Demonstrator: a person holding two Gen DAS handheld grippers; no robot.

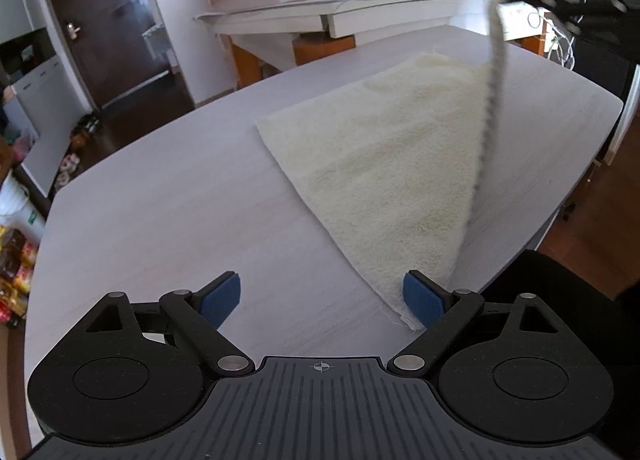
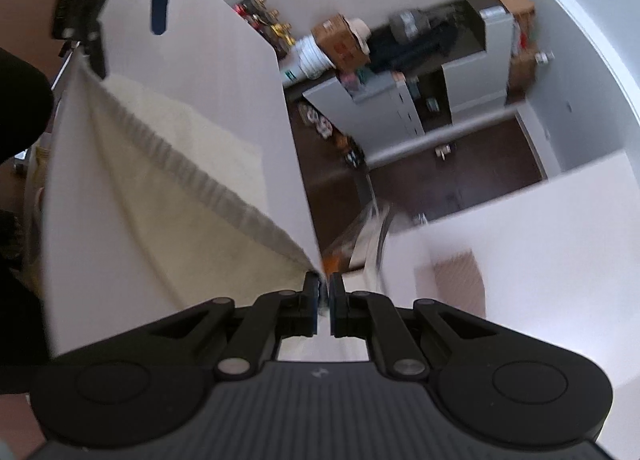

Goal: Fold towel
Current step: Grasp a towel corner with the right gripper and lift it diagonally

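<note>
**One corner up, one corner loose**

Your right gripper [image 2: 324,292] pinches a corner of the cream towel [image 1: 384,163] and holds it high above the grey table [image 1: 160,195]. Your left gripper [image 1: 322,300] hangs spread wide, its right pad [image 1: 424,302] beside the towel's near corner.

My towel [image 1: 384,163] is pale cream, its lifted hem showing a grey ribbed stripe. The table [image 1: 160,199] is light grey with faint wood grain. My left gripper [image 1: 320,300] is black with 2 blue cross-hatched pads [image 1: 424,302].
</note>
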